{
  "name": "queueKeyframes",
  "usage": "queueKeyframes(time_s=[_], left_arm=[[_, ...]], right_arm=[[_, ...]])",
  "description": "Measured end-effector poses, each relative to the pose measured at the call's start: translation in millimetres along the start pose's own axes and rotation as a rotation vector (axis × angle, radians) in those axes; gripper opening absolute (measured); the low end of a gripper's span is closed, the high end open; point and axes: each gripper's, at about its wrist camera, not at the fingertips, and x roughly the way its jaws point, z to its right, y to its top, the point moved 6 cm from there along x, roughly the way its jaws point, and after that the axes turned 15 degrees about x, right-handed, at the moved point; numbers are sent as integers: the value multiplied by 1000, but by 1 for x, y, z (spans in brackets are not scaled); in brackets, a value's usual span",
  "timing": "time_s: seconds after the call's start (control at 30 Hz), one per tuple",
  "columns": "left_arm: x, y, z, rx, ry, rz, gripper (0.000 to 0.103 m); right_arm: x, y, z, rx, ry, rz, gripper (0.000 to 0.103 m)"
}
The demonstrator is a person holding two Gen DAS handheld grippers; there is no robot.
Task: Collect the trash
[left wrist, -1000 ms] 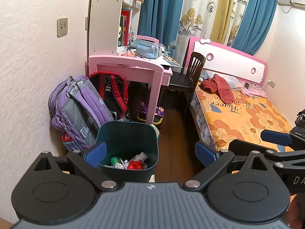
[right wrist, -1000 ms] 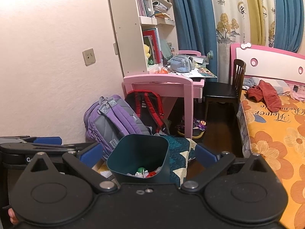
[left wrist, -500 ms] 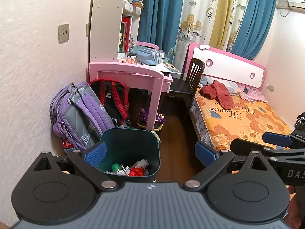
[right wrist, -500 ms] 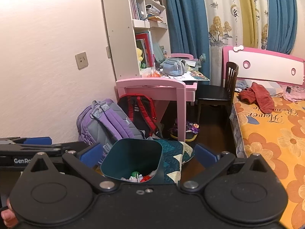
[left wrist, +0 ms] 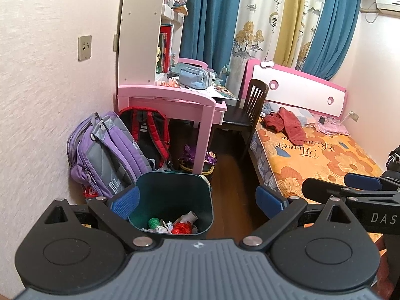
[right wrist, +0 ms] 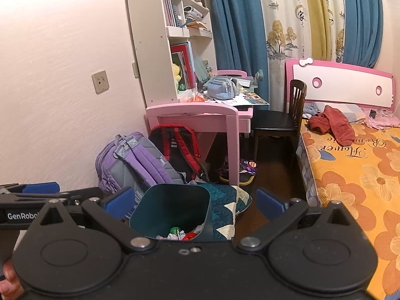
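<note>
We're looking down both grippers into a bedroom corner, and the dark green bin (left wrist: 175, 200) sits low in the centre of each frame, right between the blue pads. The left gripper (left wrist: 197, 200) has its jaws spread wide with nothing held between them; the same goes for the right gripper (right wrist: 195, 202), jaws wide apart and empty. In the left wrist view the right tool pokes in at the lower right edge, and in the right wrist view the left tool shows at the lower left edge.

Down in the bottom of the bin lies the trash (left wrist: 172, 226): a green piece, crumpled white paper, something red and shiny and a pale tube. From the right wrist view we catch only a sliver of it (right wrist: 181, 234) over the rim.

Just left of the bin a purple backpack (left wrist: 107, 155) leans against the wall, with a red and black backpack (left wrist: 150, 130) just behind it, beside the pink desk (left wrist: 170, 100). In the right wrist view a teal patterned cushion (right wrist: 225, 207) presses up against the bin's right side. A dark wooden chair (left wrist: 247, 115) stands at centre frame, between the desk and the bed with the orange flowered cover (left wrist: 320, 160), which fills the right of the frame. A red garment (left wrist: 285, 125) lies crumpled near the headboard.
</note>
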Motion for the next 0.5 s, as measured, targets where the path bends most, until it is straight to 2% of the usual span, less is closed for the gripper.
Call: queueKeyframes(time_s=[0.5], left_arm=[[5,-3,-7,-18,-8,-23,100]], right_arm=[[3,0,-4,-14,9,-14,103]])
